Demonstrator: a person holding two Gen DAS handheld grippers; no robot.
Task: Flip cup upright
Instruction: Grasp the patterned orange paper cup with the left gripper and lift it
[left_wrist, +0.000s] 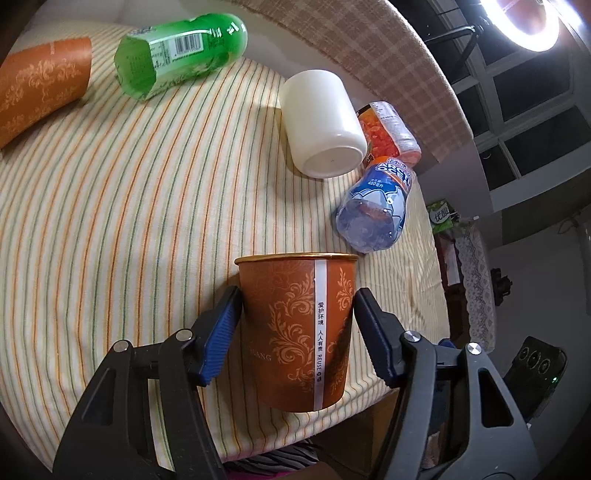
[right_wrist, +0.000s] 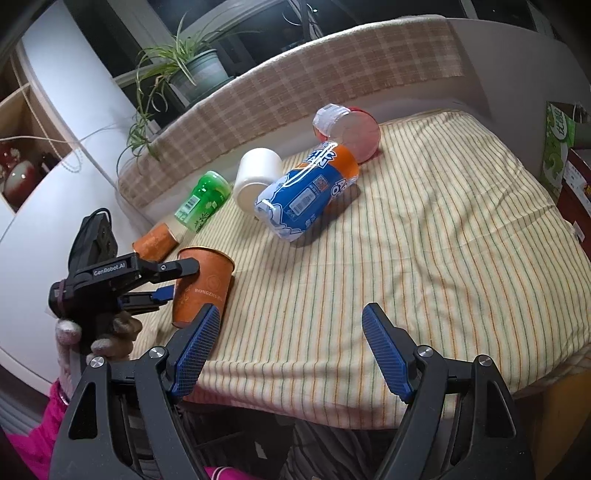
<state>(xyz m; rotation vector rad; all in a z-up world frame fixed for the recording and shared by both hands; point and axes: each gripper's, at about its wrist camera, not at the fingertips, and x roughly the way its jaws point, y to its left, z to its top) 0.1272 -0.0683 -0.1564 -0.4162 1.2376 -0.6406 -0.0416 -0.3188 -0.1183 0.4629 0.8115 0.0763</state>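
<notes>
An orange paper cup (left_wrist: 297, 332) with a floral print stands upright, rim up, near the front edge of the striped tablecloth (left_wrist: 129, 221). My left gripper (left_wrist: 295, 332) has its blue pads on both sides of the cup and is shut on it. The same cup (right_wrist: 203, 284) shows in the right wrist view with the left gripper (right_wrist: 162, 280) around it. My right gripper (right_wrist: 288, 350) is open and empty, over the table's front edge to the right of the cup.
A second orange paper cup (left_wrist: 40, 88) lies on its side at the far left. A green bottle (left_wrist: 177, 55), a white cup (left_wrist: 321, 122), a blue-labelled bottle (left_wrist: 376, 210) and a red-labelled jar (left_wrist: 391, 129) lie at the back. A plaid-covered ledge (right_wrist: 295, 85) borders the table.
</notes>
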